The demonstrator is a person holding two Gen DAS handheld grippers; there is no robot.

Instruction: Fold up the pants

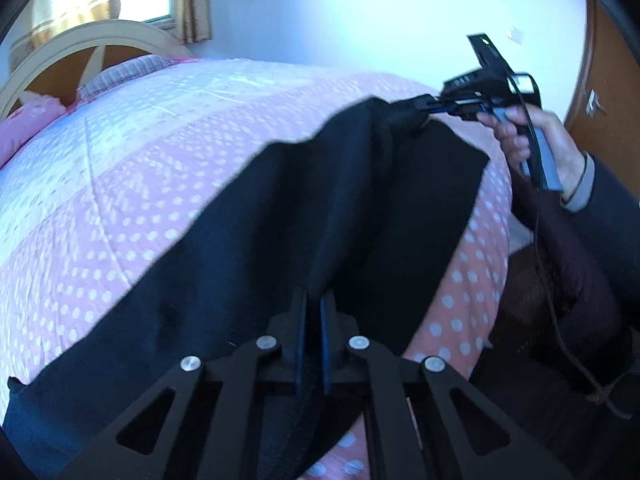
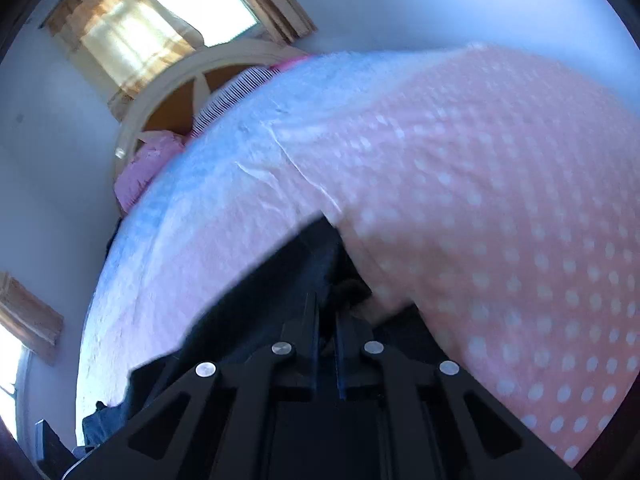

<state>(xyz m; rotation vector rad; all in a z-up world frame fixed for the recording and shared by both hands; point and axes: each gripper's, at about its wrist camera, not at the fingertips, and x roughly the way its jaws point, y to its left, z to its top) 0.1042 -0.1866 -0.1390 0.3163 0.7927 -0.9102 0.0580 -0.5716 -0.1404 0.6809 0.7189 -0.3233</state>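
black pants [image 1: 304, 208] lie across the near edge of the dotted quilt [image 1: 120, 184]. left gripper [image 1: 313, 300] pinches a near fold; right gripper [image 1: 426, 105] clamps the far right corner. cloth looks soft, limp, light; hold at edges.

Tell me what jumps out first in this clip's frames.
The black pants stretch across the middle of the bed, pinched at both ends: the left tongs grip the near edge and the right tongs the far one. Under them lies the pink polka-dot quilt, with a sunlit curtained window behind the headboard.
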